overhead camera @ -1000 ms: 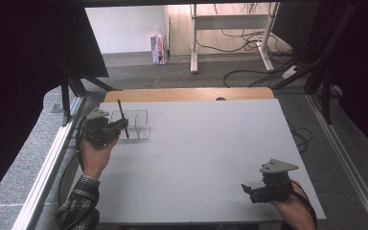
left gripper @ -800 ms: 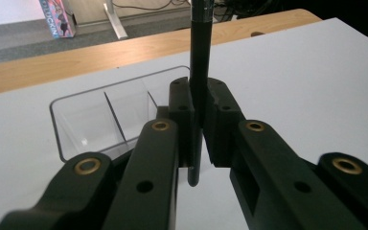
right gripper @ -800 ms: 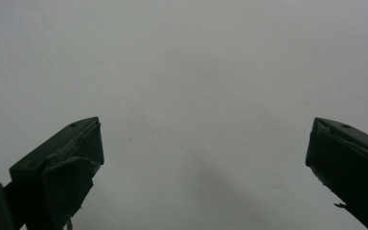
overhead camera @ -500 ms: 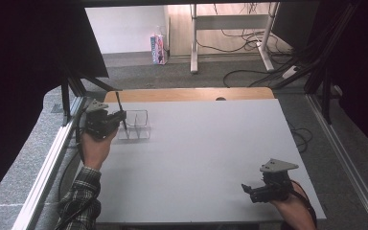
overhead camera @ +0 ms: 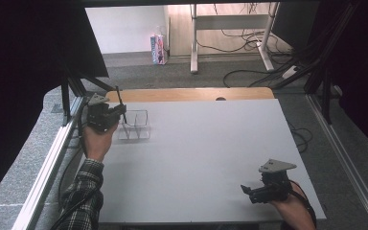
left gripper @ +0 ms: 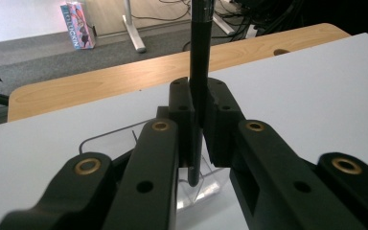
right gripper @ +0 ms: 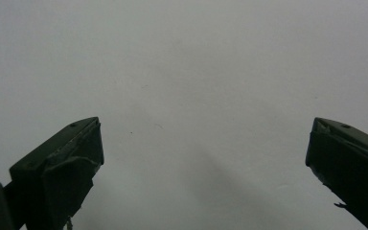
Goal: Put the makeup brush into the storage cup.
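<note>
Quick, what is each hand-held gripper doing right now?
Left hand-held gripper: closed on the black pen.
Right hand-held gripper: open, holding nothing.

Black pen (left gripper: 200,72) upright over clear organiser (overhead camera: 135,125).

One black pen (left gripper: 200,72), one clear holder (overhead camera: 135,125), seemingly three-compartment; two tools.
</note>
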Motion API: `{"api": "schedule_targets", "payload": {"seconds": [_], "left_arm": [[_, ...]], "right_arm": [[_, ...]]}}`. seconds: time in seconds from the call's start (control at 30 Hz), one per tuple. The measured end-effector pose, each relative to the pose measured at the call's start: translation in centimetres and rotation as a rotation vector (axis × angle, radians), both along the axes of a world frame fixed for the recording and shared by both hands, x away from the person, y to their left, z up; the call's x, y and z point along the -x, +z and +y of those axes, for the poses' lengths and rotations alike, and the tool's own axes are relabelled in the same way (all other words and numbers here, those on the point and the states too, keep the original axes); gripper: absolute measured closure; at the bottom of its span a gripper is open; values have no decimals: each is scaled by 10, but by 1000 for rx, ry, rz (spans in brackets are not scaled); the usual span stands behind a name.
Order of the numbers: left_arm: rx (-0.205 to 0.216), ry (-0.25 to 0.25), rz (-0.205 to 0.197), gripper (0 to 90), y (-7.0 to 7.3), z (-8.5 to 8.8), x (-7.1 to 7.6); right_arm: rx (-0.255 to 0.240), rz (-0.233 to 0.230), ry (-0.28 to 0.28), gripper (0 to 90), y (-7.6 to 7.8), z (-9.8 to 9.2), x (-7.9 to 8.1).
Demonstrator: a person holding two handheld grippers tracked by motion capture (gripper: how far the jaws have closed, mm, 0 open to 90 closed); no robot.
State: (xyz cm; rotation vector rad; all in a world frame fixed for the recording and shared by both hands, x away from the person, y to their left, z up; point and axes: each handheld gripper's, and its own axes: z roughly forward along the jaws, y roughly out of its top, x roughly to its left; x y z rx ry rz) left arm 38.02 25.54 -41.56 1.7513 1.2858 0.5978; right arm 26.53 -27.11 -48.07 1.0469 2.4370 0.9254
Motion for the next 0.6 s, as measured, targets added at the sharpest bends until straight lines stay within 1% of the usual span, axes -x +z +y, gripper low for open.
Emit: {"api": "schedule_targets", "payload": {"seconds": [0.23,0.3,0.6], "left_arm": [[-8,12,1,832,-2,-3,-10],[-5,14,-1,832,-3,-3,-13],[-14,33,2,832,-11,-3,-20]], "right_arm": [[3,4,5,0,0,0,0],[6,6,8,0,-1,1,0],[7,20,24,0,-2,2,0]]}}
